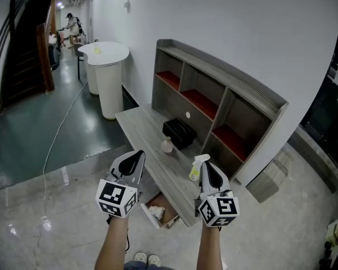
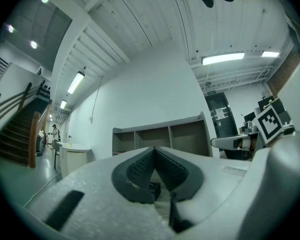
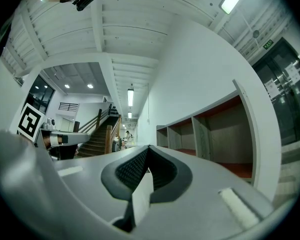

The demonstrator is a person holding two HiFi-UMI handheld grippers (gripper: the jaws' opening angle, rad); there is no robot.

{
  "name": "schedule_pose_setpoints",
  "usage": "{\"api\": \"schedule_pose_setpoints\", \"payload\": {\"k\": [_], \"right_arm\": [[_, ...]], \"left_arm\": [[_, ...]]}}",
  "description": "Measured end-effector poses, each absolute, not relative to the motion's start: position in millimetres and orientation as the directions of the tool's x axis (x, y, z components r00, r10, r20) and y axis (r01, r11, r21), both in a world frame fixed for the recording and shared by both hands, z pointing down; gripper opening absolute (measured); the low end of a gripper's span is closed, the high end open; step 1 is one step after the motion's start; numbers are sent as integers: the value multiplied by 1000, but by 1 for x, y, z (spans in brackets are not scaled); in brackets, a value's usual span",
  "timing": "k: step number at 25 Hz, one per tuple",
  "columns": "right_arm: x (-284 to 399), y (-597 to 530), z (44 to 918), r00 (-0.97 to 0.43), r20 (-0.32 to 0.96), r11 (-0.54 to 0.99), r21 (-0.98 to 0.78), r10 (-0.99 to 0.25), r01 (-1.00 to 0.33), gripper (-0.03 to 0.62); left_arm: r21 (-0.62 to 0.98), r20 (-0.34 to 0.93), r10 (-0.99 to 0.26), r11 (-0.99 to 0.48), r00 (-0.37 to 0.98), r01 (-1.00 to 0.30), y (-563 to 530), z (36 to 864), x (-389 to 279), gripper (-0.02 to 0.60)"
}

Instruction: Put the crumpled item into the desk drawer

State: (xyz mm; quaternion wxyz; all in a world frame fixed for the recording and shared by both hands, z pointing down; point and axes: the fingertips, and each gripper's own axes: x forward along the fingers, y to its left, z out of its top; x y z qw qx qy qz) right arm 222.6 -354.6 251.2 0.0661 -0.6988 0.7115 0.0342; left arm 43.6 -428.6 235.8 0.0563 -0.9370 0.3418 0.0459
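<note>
This looks like an open office hall. A dark staircase (image 1: 22, 44) rises far left over a polished floor (image 1: 34, 128). Strip lights (image 2: 222, 59) run overhead, and a grey shelf unit (image 1: 225, 72) tops a counter (image 1: 143, 128) by the white wall (image 1: 225, 21).

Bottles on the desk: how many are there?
2. A small white bottle stands at the middle of the desk, beside the black box. A spray bottle with a yellowish body stands nearer the desk's near end. Others may be hidden from view.
</note>
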Motion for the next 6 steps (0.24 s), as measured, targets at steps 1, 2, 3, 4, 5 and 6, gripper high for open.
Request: {"api": "schedule_pose_setpoints", "payload": {"k": [1, 2, 3, 4, 5, 6], "right_arm": [[222, -355, 251, -15, -141, 21, -42, -990, -999, 12], [222, -355, 252, -15, -140, 20, -41, -990, -999, 12], [222, -355, 252, -14, -139, 20, -40, -990, -999, 12], [222, -355, 253, -14, -139, 20, -40, -990, -999, 12], [222, -355, 253, -13, -138, 19, -40, -990, -999, 12], [222, -355, 254, -13, -138, 19, -40, -990, -999, 12]], "left_arm": [[-73, -125, -635, -760, 762, -645, -429, 236, 44, 0], [-73, -125, -634, -761, 763, -645, -429, 236, 44, 0], [-73, -124, -634, -762, 763, -644, -429, 237, 44, 0], [-73, -124, -633, -762, 764, -643, -429, 238, 44, 0], [-73, -123, -632, -763, 765, -642, -430, 239, 44, 0], [-72, -122, -632, -764, 766, -642, -430, 239, 44, 0]]}}
